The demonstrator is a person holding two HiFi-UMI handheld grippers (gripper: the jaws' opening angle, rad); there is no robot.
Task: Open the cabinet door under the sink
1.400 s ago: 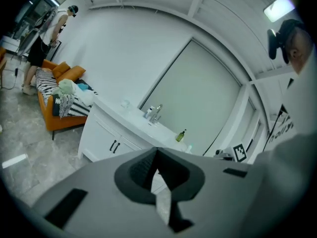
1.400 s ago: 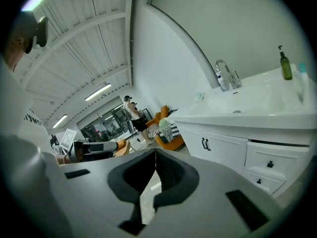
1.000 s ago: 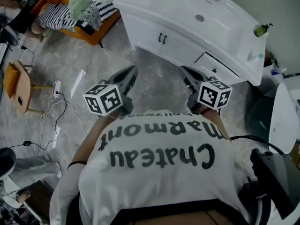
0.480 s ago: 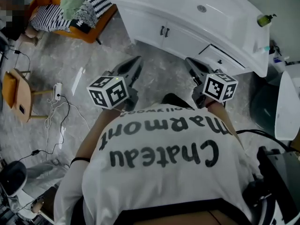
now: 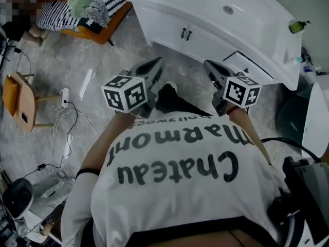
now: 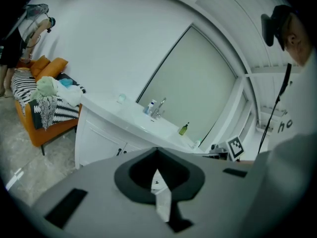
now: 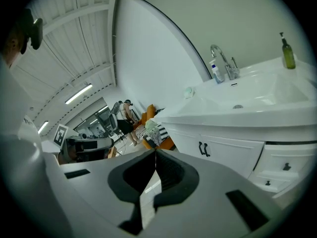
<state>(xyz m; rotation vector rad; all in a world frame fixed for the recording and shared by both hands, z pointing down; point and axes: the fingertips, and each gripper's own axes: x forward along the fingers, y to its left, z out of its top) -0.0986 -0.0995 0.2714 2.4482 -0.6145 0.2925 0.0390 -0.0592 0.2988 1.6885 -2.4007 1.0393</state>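
From where I was steering, the job had not really begun: the sink cabinet (image 5: 169, 5) stood at the far side of the floor (image 5: 97, 60), and the two doors (image 5: 165, 29) under its basin were both flat and closed, with no gap showing at the seam between them. I judged that everything was left to do, meaning close the distance, take one of the handles (image 5: 186, 34) and swing a door out. The left gripper (image 5: 158, 62) and the right gripper (image 5: 209, 66) were held out side by side, pointing toward the cabinet but well apart from it, touching nothing. Each gripper's own view showed its jaws brought together at the tips with nothing caught between them, so neither had hold of anything. In the right gripper view the doors (image 7: 220, 155) sat ahead and to the right, with the dark pair of handles (image 7: 203, 149) where the doors meet. Some things I could not make out: the shirt (image 5: 175, 174) filled the near half of the head view and hid the hands and most of both arms; the gripper bodies blocked the cabinet's lower part in both gripper views; and the handles were too small for me to read their shape.
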